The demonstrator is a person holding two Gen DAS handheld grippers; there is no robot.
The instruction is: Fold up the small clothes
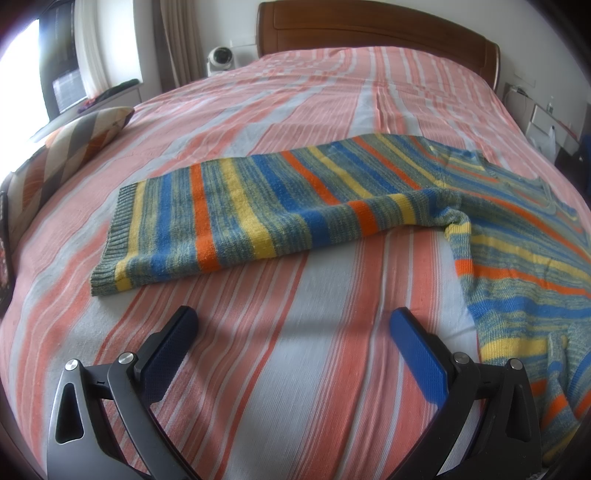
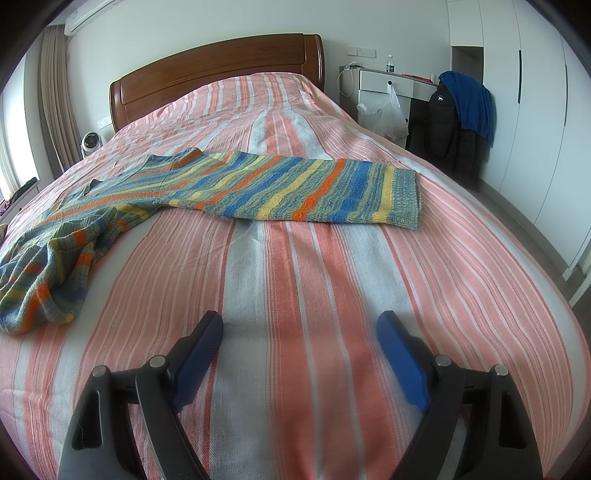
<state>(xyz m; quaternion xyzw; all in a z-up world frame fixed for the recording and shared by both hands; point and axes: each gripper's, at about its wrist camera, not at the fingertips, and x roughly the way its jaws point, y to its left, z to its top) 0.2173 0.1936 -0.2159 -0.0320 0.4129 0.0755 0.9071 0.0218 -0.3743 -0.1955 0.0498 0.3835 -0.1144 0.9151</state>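
Striped knit sweater (image 1: pixel 280 206), one, on one striped bedspread (image 1: pixel 295 369), left gripper (image 1: pixel 293 325) and right gripper (image 2: pixel 299 325) fingers wide, empty

Striped knit sweater (image 1: pixel 280 206) spread on a bed, seen past the open left gripper (image 1: pixel 293 325).

The sweater — banded in blue, yellow, orange and grey-green — lies flat on the pink-and-white striped bedspread (image 1: pixel 258 369); its ribbed edge faces the bed's left side, and a sleeve (image 1: pixel 517 295) trails toward the near right edge. The gripper's blue-padded fingers (image 1: pixel 417 354) stand wide apart above bare bedspread, just short of the sweater and touching nothing. A patterned cushion (image 1: pixel 70 155) rests at the left edge — a wooden headboard (image 1: pixel 369 26) closes the far end.
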